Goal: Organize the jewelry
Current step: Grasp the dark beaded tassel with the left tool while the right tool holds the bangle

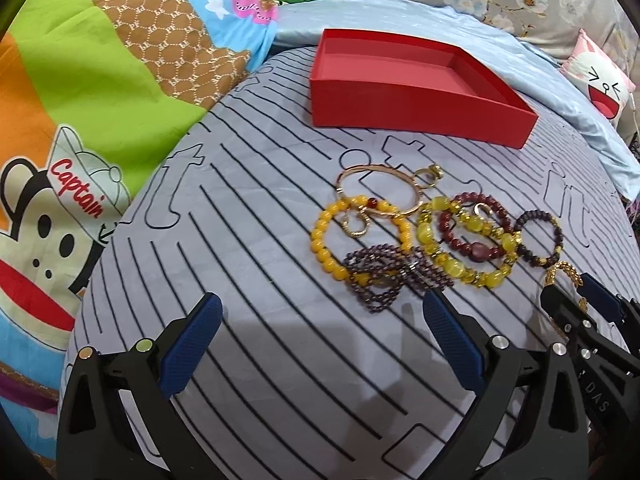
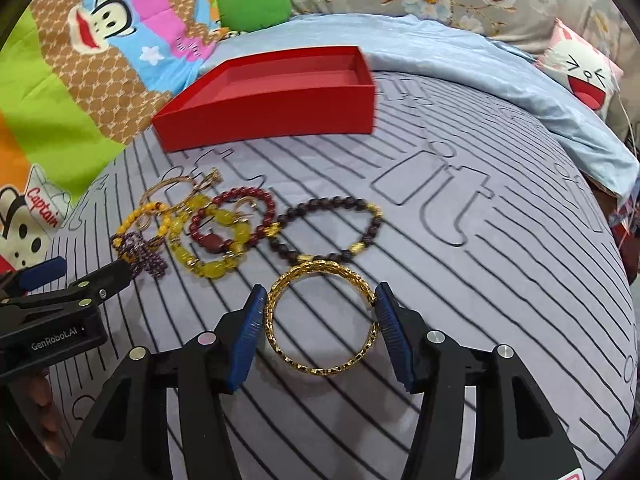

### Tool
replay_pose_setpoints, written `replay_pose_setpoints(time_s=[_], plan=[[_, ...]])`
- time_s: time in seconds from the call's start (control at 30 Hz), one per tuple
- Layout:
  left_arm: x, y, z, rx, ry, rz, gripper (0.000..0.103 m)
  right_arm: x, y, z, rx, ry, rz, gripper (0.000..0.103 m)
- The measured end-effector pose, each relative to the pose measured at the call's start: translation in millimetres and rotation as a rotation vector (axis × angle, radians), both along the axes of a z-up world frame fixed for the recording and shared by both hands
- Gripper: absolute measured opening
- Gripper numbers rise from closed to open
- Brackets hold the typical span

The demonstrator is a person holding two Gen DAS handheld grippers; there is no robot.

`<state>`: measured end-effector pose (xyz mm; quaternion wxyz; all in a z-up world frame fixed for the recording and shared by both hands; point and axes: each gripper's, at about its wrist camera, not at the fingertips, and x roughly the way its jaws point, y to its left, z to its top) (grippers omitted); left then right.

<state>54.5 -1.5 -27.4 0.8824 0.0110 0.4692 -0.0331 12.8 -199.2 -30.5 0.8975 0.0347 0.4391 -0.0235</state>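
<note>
I've got the right gripper (image 2: 320,316) pinching the gold bangle (image 2: 321,322) across its width, both pads on its rim, near the bedspread's (image 2: 480,300) front edge. Left gripper (image 1: 320,344) spread, empty, just short of the bead pile (image 1: 420,232). I'd lift straight, keep the squeeze steady, then carry to the red box (image 2: 272,112) at the back edge.

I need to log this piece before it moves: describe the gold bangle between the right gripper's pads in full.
The gold bangle is a round, open ring of shiny, textured gold-looking metal with a chain-like patterned surface. It sits flat over the striped grey sheet, just in front of the dark beaded bracelet. The right gripper is clamped across it, one blue pad against each side.
</note>
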Motion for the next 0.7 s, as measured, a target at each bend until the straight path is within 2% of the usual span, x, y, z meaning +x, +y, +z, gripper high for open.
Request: replay_pose_setpoints(time_s=[0.13, 0.23, 0.37, 0.53, 0.63, 0.7], plan=[[7, -1, 0, -0.058, 0.013, -0.005, 0.096, 0, -5, 4, 0.005, -0.011, -0.016, 0.054], [12, -4, -2, -0.058, 0.016, -0.005, 0.093, 0, -7, 4, 0.009, -0.011, -0.025, 0.054], [17, -3, -1, -0.111, 0.04, -0.005, 0.082, 0, -11, 4, 0.018, -0.01, -0.04, 0.054], [24, -3, 6, -0.163, 0.036, -0.003, 0.082, 1, -14, 7, 0.025, -0.016, -0.045, 0.054], [30, -8, 2, -0.165, 0.052, -0.001, 0.083, 3, -13, 6, 0.025, -0.014, -0.042, 0.054], [32, -13, -3, -0.125, 0.057, -0.004, 0.082, 3, -13, 5, 0.026, -0.008, -0.04, 0.054]])
